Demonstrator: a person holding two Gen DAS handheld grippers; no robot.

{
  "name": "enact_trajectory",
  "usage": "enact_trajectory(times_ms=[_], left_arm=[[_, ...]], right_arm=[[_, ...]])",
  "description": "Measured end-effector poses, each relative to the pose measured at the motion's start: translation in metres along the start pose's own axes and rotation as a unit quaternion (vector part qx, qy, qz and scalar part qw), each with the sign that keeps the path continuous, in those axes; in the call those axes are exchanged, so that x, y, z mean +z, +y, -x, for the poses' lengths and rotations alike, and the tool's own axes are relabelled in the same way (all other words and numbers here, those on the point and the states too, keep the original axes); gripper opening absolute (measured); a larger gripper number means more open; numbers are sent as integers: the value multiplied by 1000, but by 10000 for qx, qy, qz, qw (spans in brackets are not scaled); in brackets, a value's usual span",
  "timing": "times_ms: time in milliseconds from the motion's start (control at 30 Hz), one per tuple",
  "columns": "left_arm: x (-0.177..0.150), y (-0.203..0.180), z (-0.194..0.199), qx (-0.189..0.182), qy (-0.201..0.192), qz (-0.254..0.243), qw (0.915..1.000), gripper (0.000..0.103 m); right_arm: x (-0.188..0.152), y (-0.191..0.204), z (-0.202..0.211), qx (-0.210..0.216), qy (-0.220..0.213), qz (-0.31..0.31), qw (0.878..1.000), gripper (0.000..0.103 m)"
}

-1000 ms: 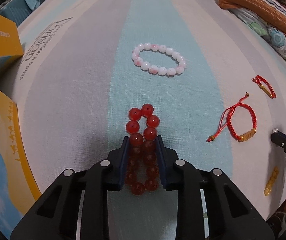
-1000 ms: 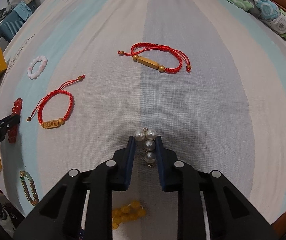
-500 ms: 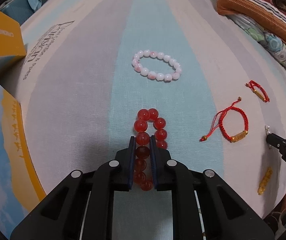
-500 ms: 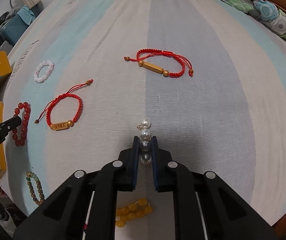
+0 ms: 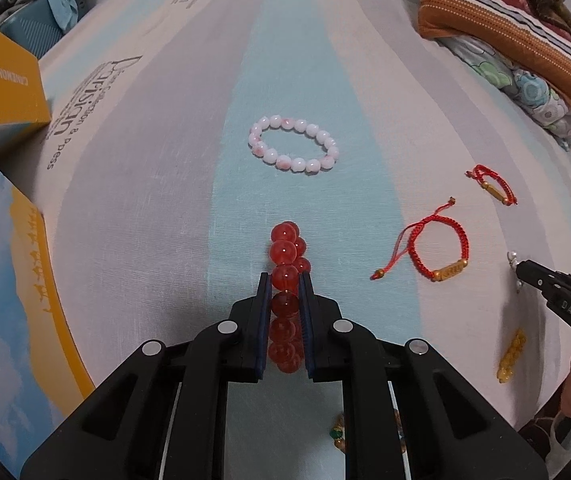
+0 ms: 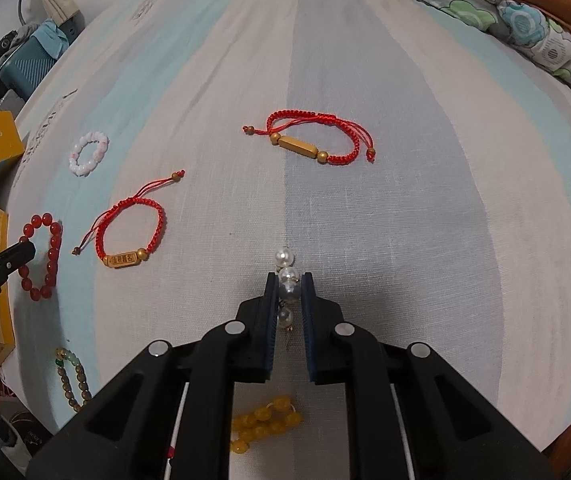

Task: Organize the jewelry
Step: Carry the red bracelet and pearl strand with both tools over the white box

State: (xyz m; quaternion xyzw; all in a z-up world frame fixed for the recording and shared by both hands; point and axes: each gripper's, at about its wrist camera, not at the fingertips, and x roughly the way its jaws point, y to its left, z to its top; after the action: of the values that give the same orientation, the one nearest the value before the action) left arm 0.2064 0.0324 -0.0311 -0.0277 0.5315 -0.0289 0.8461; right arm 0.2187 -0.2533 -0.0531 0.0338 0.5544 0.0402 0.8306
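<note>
My left gripper (image 5: pixel 285 280) is shut on a red bead bracelet (image 5: pixel 284 254), squeezed flat between its pads and lifted off the striped cloth; it also shows in the right wrist view (image 6: pixel 47 254). My right gripper (image 6: pixel 289 278) is shut on a string of white pearls (image 6: pixel 285 258). On the cloth lie a pink-white bead bracelet (image 5: pixel 293 150), a red cord bracelet with a gold plate (image 6: pixel 131 232) and a red cord bracelet with a gold bar (image 6: pixel 309 142).
A yellow bead bracelet (image 6: pixel 263 424) lies under my right gripper. A green-brown bead bracelet (image 6: pixel 71 378) lies near the cloth's front left edge. Yellow boxes (image 5: pixel 1 80) stand at the left. Folded bedding (image 5: pixel 505 36) is at the back right.
Both grippers have closed on their pieces: the left on the red beads, the right on the pearls. Both have lifted a little, and the red bracelet now hangs pinched flat.
</note>
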Motion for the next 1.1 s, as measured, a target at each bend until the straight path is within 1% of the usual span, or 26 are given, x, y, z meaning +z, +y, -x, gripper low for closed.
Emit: enact_trajectory(times_ms=[167, 433, 667, 867, 1100], left_arm=[[-3, -3, 12, -12, -42, 19, 10000, 13], [-9, -13, 33, -57, -104, -41, 9999, 13], [-12, -18, 58, -104, -277, -111, 9995, 13], [-14, -15, 81, -119, -408, -78, 9991, 13], [-18, -6, 114, -123, -612, -58, 9980, 13]], right_arm=[[1, 0, 7, -38, -120, -93, 9999, 11], [-1, 7, 35, -229, -394, -107, 9989, 11], [-3, 11, 54, -277, -524, -152, 9981, 11], [-4, 19, 77, -304, -662, -127, 9973, 11], [-5, 40, 100, -257, -775, -27, 9967, 11]])
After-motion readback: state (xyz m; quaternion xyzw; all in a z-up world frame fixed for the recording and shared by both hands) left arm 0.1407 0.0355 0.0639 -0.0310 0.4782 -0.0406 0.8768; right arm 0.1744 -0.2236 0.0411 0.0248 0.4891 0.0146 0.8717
